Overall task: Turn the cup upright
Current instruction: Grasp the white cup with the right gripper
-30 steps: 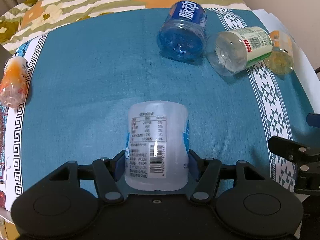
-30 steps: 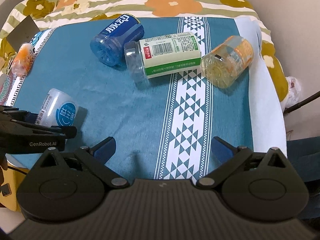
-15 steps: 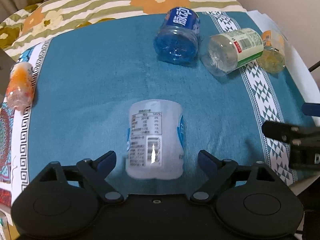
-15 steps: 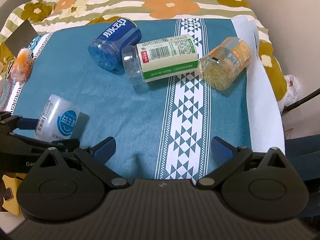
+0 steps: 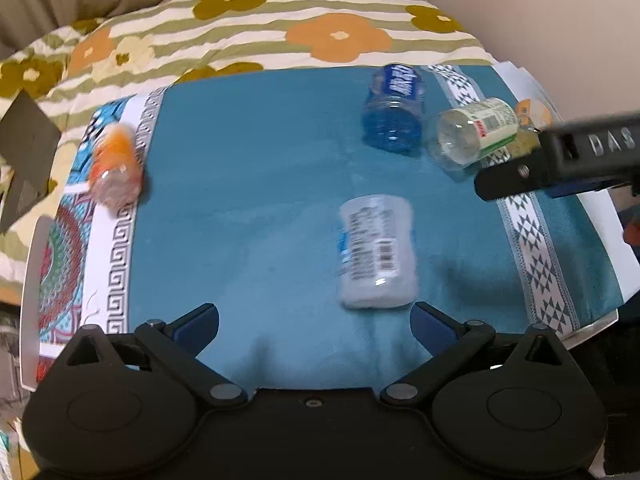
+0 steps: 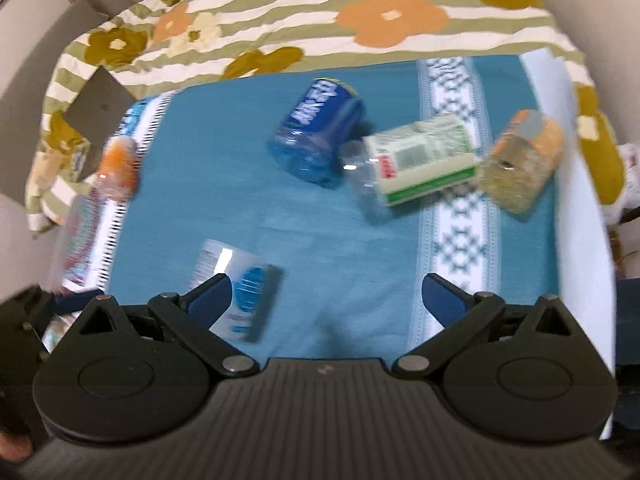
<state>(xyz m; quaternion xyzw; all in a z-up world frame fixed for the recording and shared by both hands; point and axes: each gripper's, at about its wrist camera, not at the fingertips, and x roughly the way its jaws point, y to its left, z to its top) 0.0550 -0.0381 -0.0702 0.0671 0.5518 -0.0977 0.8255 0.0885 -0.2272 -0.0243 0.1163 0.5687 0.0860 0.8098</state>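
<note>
The left gripper [image 5: 314,322] has released the white cup [image 5: 376,250] and backed away, fingers wide and empty like the right gripper's [image 6: 326,294]; the cup stands on the blue cloth [image 5: 248,184], so the next move calls for choosing a cup lying flat.

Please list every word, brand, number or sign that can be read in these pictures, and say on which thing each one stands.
"DAS": on the right gripper's black body, cut off at the picture's edge.
White characters on the blue cup: blurred, unreadable.
Barcode and small print on the white cup: too blurred.
Label of the green-and-white cup: too blurred.
</note>
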